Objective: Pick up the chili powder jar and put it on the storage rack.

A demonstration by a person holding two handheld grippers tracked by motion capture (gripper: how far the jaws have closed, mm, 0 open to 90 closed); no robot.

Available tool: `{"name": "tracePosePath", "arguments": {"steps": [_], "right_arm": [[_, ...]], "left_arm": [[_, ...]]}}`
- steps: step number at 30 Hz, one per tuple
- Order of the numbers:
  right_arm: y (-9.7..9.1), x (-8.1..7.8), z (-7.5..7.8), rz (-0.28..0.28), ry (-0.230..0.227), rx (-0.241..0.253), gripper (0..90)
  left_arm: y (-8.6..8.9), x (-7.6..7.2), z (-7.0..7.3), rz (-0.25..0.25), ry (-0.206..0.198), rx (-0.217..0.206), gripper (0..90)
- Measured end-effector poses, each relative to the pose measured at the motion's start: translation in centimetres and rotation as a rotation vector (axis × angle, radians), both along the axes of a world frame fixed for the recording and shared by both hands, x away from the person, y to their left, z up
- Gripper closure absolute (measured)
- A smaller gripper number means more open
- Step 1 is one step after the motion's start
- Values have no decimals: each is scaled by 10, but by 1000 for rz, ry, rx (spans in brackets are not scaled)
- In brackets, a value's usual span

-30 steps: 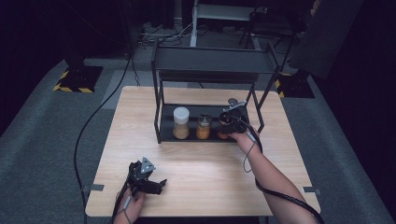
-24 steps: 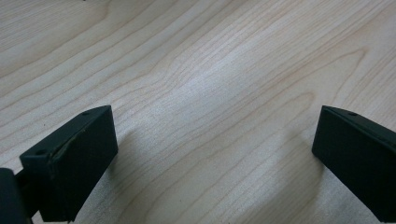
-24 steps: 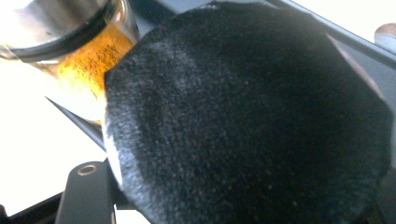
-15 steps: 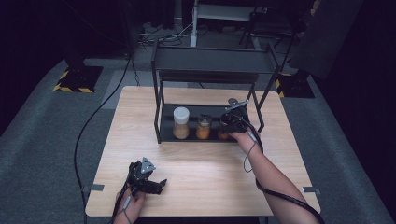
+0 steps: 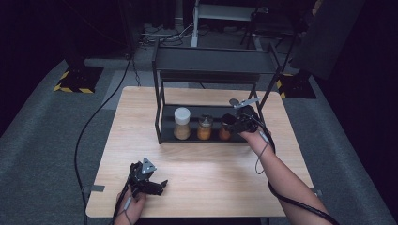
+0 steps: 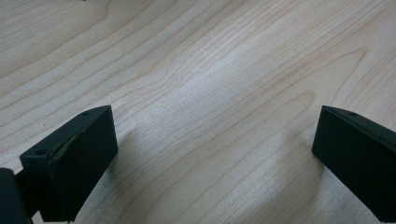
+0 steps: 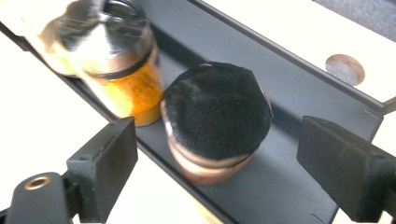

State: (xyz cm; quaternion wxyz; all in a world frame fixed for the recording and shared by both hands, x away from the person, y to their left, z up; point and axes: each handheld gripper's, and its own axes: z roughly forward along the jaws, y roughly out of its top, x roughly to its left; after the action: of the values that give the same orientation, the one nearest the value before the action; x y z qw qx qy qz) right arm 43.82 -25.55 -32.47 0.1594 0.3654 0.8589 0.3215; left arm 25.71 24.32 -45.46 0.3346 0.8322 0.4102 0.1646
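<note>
Hovering just above the black-lidded jar (image 7: 215, 122), the right hand-held gripper (image 5: 236, 123) has its jaws spread well clear of the lid on both sides; they have just been opening, and the pads press on nothing, though the jar sits between them in the right gripper view. That gap reads as a release: the jar stands upright on the rack's lower shelf (image 7: 299, 116), at the right end of the row, so it needs no more support. The reddish-brown contents show under the lid.

Just beside it, on the left in the high view, stands the orange jar (image 5: 204, 128) with a metal lid, and further left the white-lidded jar (image 5: 181, 123). All three line up along the front of the shelf, close together, which suggests the rack (image 5: 212, 61) is being filled in order from one end, lids up so they can be picked again from above. The upper shelf looks bare.

Far from all this, the left hand-held gripper (image 5: 148, 179) rests low over the tabletop (image 6: 196, 70) near the front edge, jaws wide and holding nothing, parked out of the way since the work needs one hand. A small round disc (image 7: 345, 69) sits on the tabletop behind the rack.
</note>
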Motion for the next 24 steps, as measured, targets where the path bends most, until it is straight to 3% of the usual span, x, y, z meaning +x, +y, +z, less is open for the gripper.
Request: {"name": "tracePosePath", "arguments": {"steps": [13,24], "right_arm": [[-28,-48,19,25,-44,46,15],[-45,-85,20,17,-104,65,11]], "left_arm": [[-1,0,0,0,1,2,0],[-1,0,0,0,1,3,0]]}}
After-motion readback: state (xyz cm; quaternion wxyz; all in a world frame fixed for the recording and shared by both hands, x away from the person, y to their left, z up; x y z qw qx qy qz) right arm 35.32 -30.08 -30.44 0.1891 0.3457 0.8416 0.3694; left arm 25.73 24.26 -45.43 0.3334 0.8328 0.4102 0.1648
